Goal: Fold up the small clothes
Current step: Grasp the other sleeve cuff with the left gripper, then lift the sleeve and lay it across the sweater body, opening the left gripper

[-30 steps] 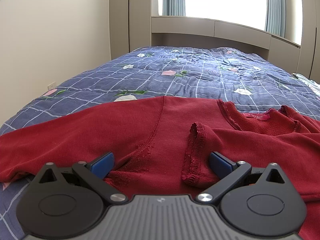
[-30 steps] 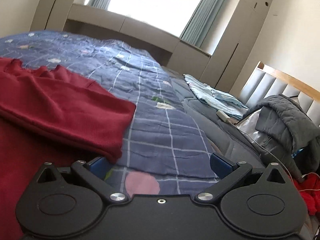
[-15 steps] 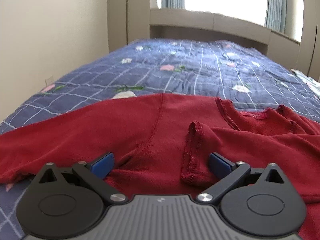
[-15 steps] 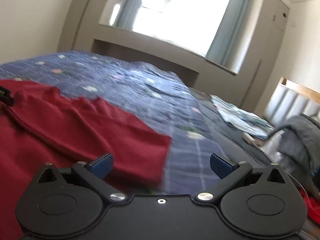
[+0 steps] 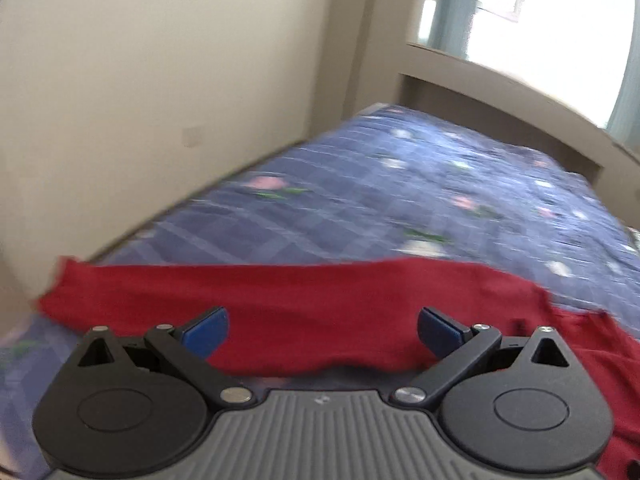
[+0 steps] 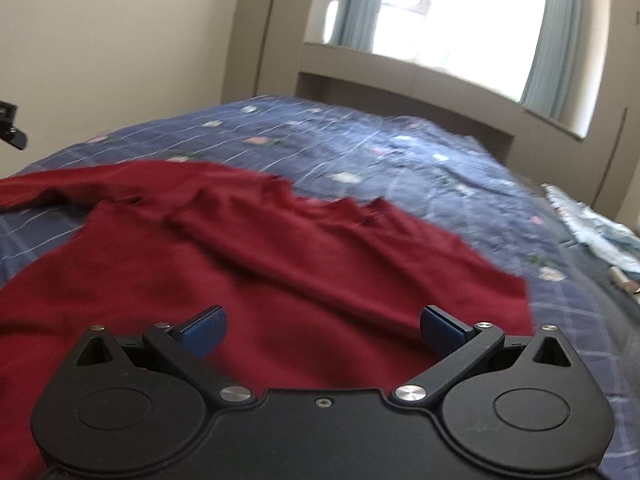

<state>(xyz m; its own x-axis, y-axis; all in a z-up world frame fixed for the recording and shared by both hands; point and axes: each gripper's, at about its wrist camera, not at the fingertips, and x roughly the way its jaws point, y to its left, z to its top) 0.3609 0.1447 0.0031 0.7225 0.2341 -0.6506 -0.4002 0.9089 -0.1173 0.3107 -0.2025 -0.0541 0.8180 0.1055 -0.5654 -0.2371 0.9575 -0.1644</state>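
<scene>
A dark red knit sweater [image 6: 248,264] lies spread on the blue checked quilt [image 6: 400,152]. In the left wrist view one long red sleeve [image 5: 256,296] stretches left toward the bed's edge by the wall. My left gripper [image 5: 322,330] hovers open just above that sleeve, nothing between its blue pads. My right gripper [image 6: 322,330] is open over the sweater's body, with the folded-in right sleeve [image 6: 360,264] ahead of it. Both views are motion-blurred.
A cream wall [image 5: 160,100] runs close along the bed's left side. A window ledge [image 6: 420,80] and curtains stand behind the bed. Pale blue clothing [image 6: 592,228] lies at the right edge. A dark part of the other gripper [image 6: 10,124] shows at far left.
Both grippers have swung left. The left one went from the sweater's middle to the outstretched left sleeve. The right one went from the bed's right side to over the sweater's body.
</scene>
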